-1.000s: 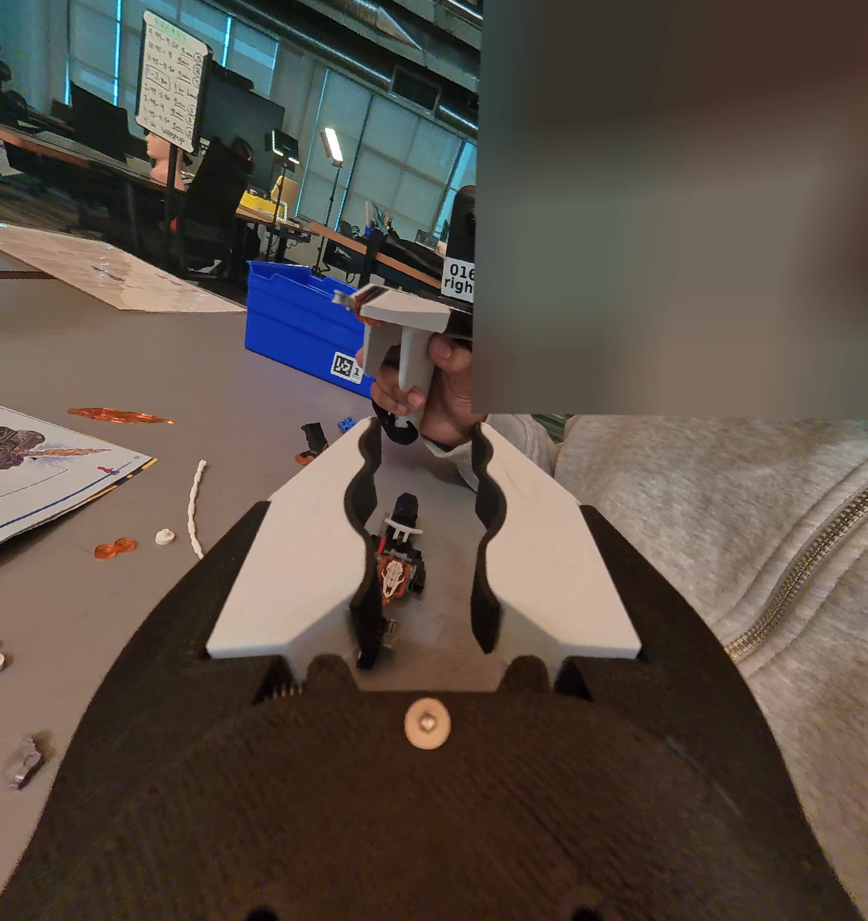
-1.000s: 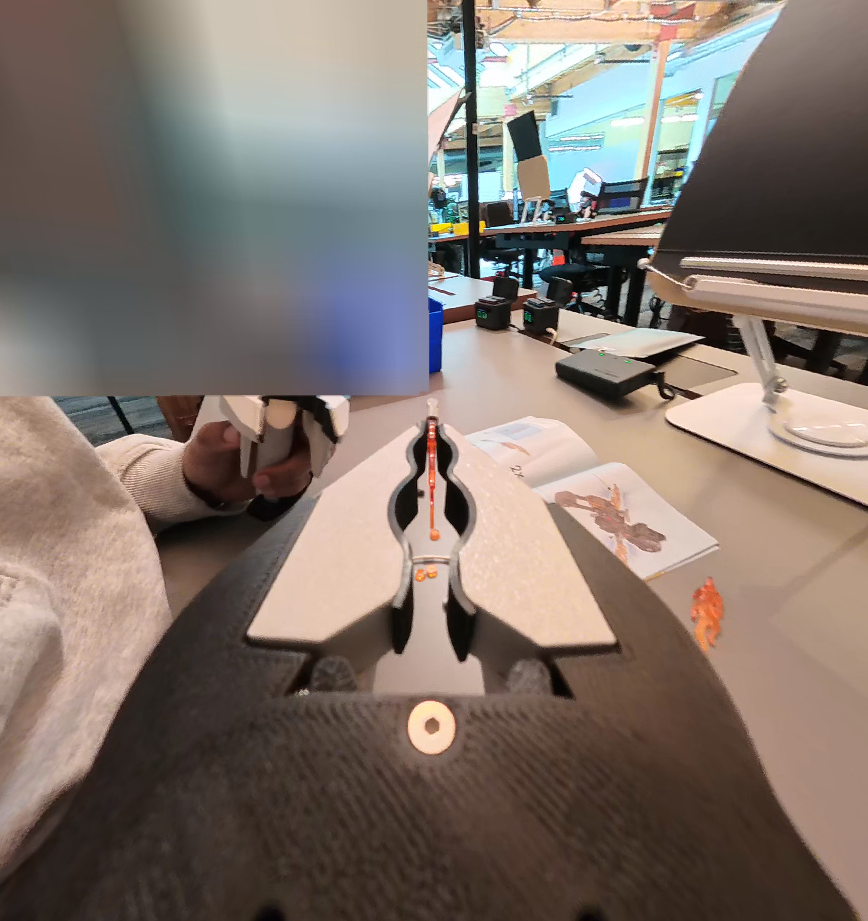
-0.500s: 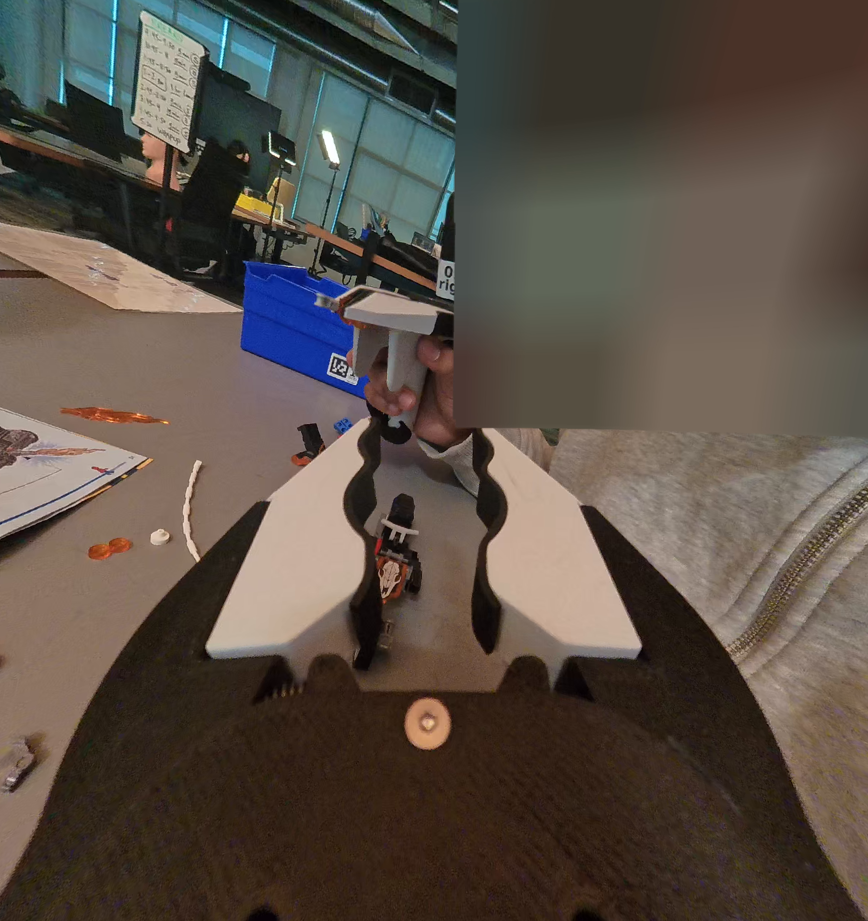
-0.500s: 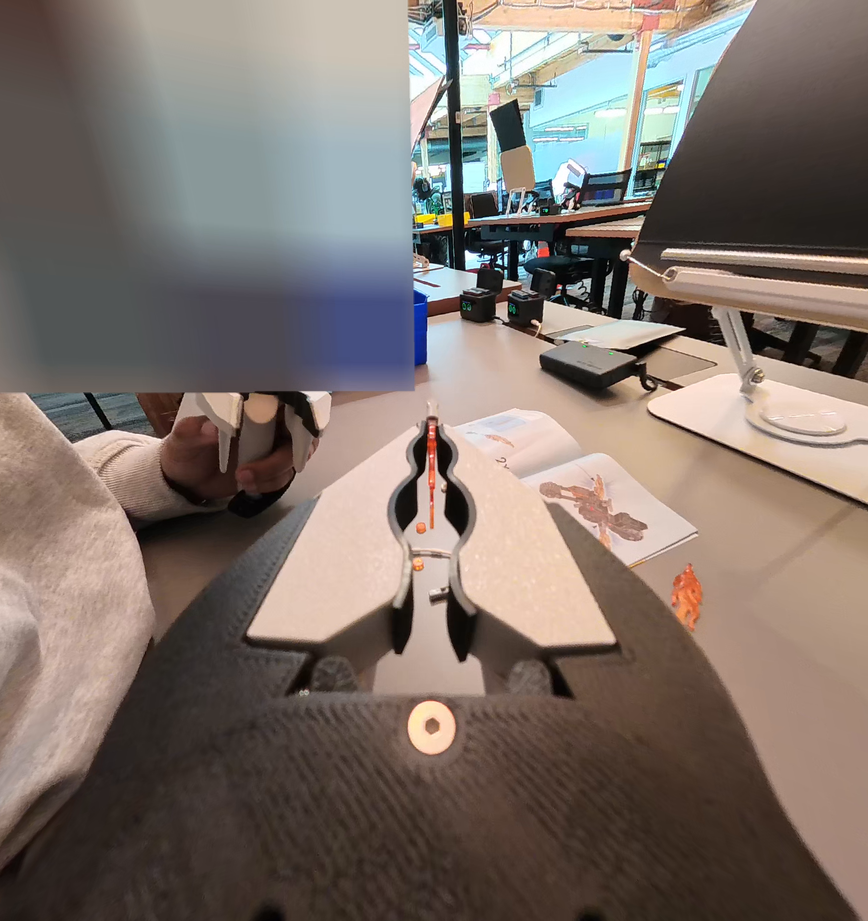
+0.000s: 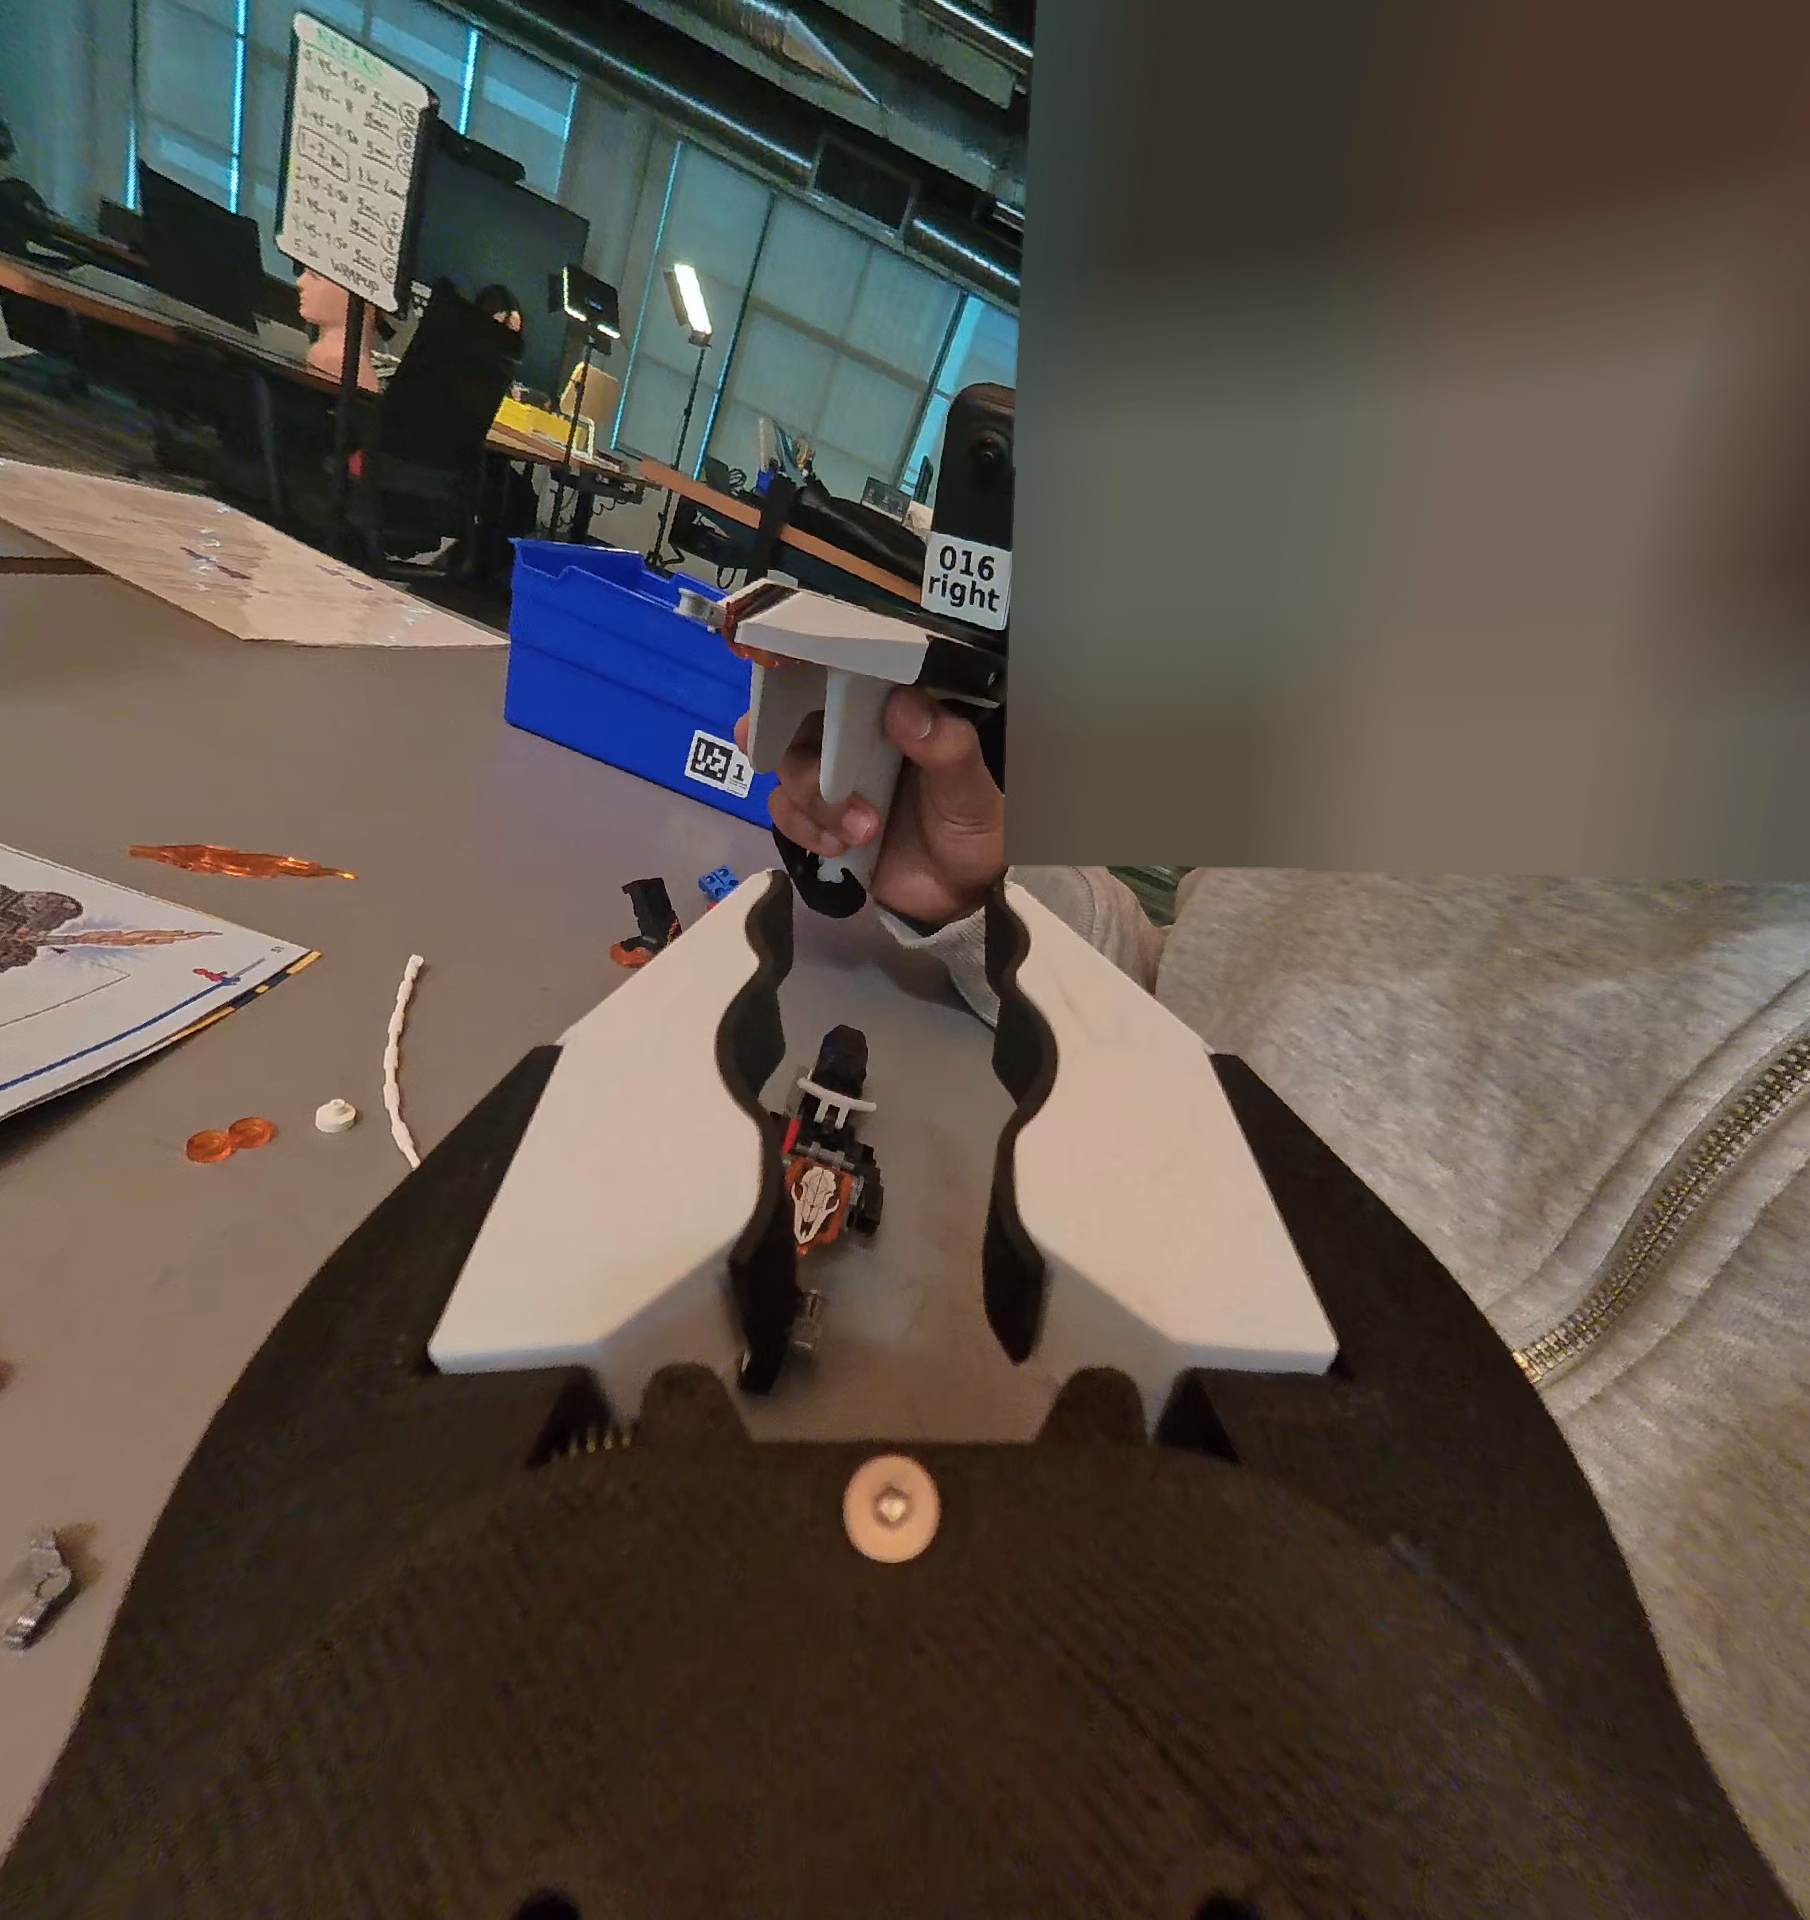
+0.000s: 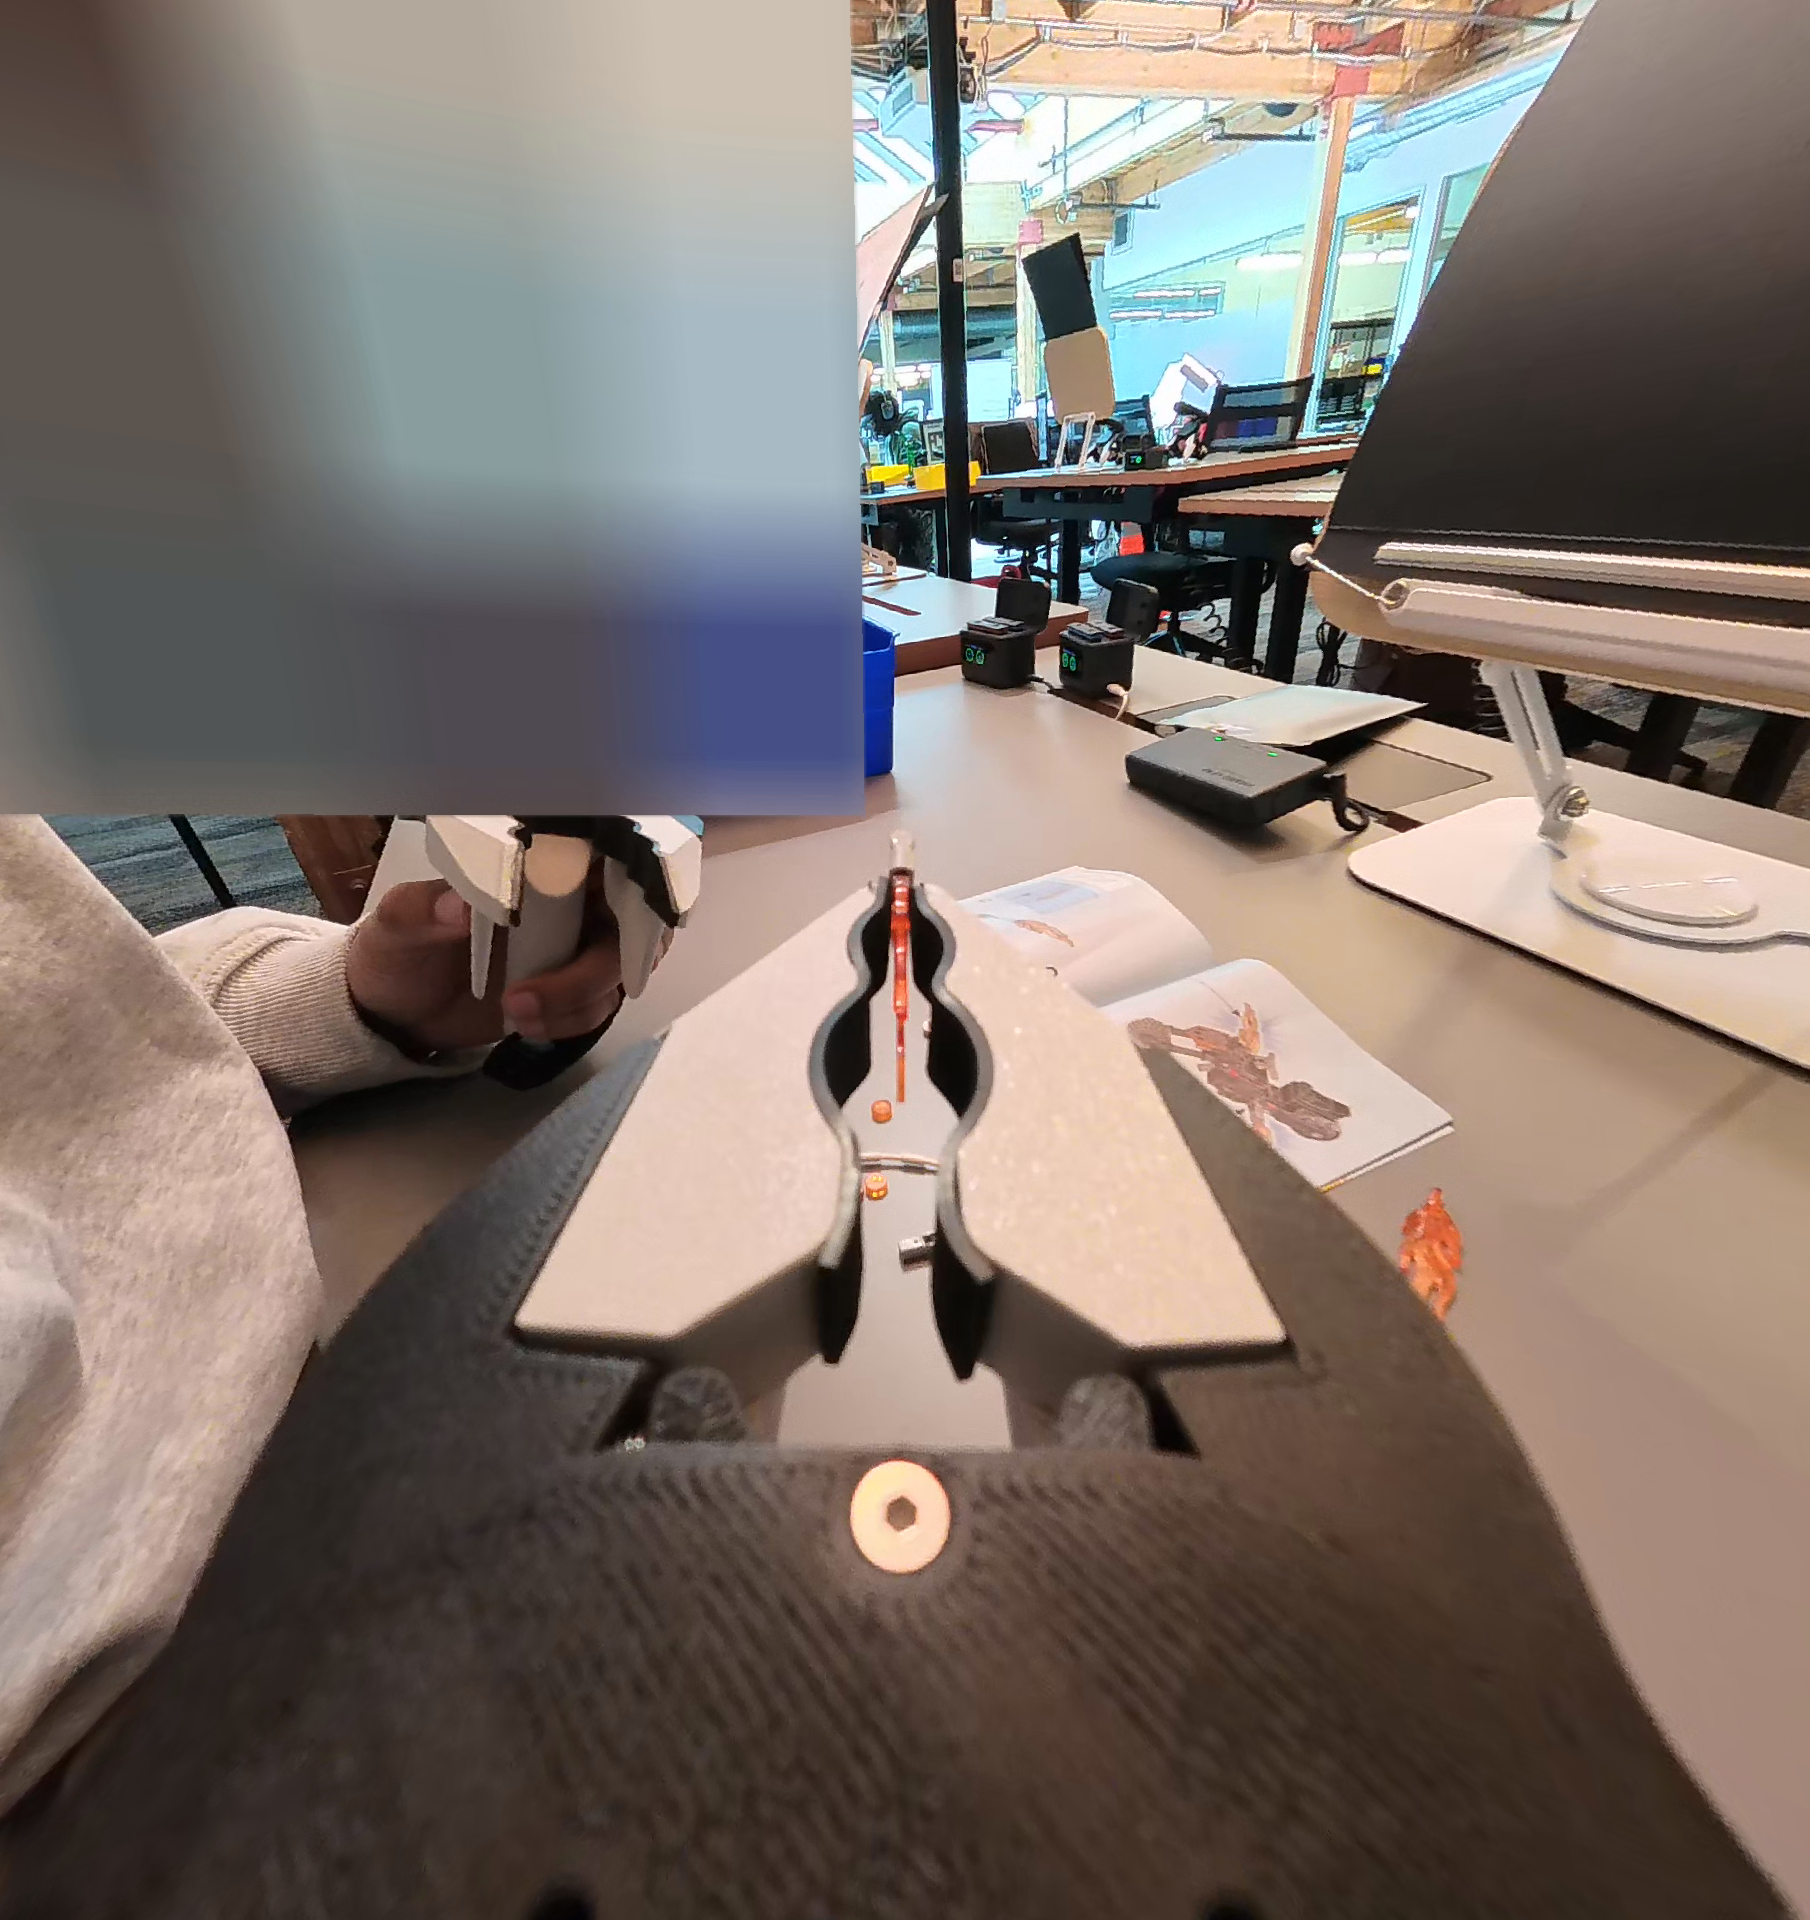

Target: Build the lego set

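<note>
My left gripper (image 5: 885, 914) gapes over a black-orange skull-fronted lego model (image 5: 826, 1164); my right gripper (image 6: 899, 894) pinches an orange flame piece (image 6: 899, 961).

Grey table (image 5: 257, 727), booklet (image 5: 70, 977), blue bin (image 5: 610, 665), orange flame piece (image 5: 236, 860), small model (image 5: 828, 1164)

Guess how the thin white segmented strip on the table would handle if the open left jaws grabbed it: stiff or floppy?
Probably floppy: the white strip is thin, segmented and lies in a slight curve on the table, so its ends would likely droop. Likely very light, so a push would slide it. Being so flat to the surface, it may be hard for the left gripper to get under.
</note>
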The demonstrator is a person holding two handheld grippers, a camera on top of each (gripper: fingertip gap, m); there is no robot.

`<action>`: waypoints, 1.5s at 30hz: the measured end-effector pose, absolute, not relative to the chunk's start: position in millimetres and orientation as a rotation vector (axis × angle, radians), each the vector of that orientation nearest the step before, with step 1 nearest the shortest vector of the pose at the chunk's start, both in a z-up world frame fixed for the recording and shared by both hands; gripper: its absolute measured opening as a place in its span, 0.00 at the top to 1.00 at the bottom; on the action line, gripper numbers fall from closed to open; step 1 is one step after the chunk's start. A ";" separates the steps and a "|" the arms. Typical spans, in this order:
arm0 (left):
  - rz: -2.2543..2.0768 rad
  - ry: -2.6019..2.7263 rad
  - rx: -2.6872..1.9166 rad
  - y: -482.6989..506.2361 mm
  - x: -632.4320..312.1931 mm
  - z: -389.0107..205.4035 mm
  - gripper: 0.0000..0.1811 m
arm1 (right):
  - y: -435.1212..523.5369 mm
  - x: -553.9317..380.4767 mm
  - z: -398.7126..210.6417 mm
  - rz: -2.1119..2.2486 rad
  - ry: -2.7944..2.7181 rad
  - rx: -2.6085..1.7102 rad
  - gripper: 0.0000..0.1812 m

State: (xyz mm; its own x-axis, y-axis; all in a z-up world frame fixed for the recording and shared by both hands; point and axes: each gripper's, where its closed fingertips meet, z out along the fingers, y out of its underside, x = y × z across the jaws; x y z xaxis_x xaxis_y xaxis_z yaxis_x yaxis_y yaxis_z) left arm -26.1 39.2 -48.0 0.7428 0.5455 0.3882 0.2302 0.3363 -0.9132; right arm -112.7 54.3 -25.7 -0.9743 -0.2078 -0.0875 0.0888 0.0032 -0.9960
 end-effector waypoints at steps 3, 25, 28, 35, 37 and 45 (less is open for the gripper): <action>0.233 -0.751 -1.241 39.2 -26.2 -48.0 0.81 | 53.9 -112.7 -26.0 -2.078 2.065 -0.125 1.00; 0.229 -0.752 -1.240 39.4 -26.2 -48.5 0.81 | 46.0 -117.5 -37.1 -2.014 2.108 -0.064 1.00; 0.229 -0.754 -1.242 39.4 -26.4 -48.9 0.81 | 44.7 -118.7 -40.9 -1.990 2.120 -0.052 1.00; 0.234 -0.788 -1.232 36.4 -30.5 -51.8 0.83 | 46.2 -78.9 -43.4 -1.862 2.048 -0.266 1.00; 0.230 -0.793 -1.220 36.0 -31.7 -51.6 0.83 | 45.1 -60.9 -50.3 -1.783 2.047 -0.353 1.00; 0.177 -0.777 -1.283 48.2 -29.2 -60.2 0.93 | 43.2 -27.3 -69.6 -1.614 2.080 -0.511 1.00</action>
State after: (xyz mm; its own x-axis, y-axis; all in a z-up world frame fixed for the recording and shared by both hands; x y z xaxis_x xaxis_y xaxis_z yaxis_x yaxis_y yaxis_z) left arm -29.2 48.2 -60.2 0.7383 0.5276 0.4203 0.2943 0.3088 -0.9045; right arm -27.3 43.2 -69.6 -0.8271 -0.5474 -0.1273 -0.0127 0.2446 -0.9695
